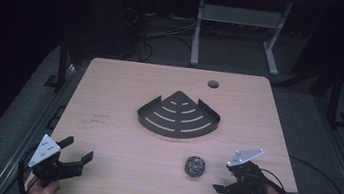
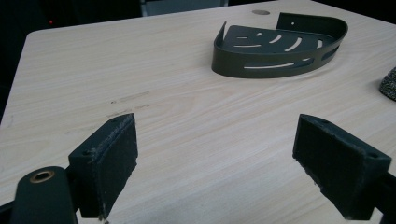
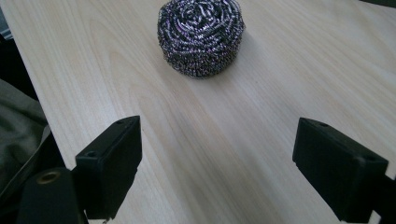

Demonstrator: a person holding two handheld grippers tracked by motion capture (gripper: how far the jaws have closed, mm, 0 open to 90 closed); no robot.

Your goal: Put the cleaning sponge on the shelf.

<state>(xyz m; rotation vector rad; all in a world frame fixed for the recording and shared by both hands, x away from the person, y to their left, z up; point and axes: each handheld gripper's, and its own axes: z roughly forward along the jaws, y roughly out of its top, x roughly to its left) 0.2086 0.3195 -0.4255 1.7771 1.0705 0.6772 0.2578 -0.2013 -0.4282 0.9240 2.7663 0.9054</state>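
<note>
A black quarter-round slotted shelf tray [image 1: 177,116] lies mid-table, and it sits far ahead and to the right in the left gripper view [image 2: 280,51]. A round steel-wool scourer [image 1: 195,166] rests near the front right. My left gripper [image 1: 78,148] hovers open at the table's front left, its jaws [image 2: 217,140] wide apart over bare wood, with the scourer's edge [image 2: 388,84] at the far right. My right gripper [image 1: 223,177] is open just right of the scourer, pointing at it. The scourer [image 3: 201,35] lies ahead of its spread jaws [image 3: 217,135], untouched.
A cable hole [image 1: 213,84] is cut in the wooden table [image 1: 126,86] near its back edge. Faint pencil marks [image 1: 96,118] show at left. Behind the table stand a white desk frame [image 1: 198,25] and floor cables. The table's front edge [image 3: 28,70] runs close to my right gripper.
</note>
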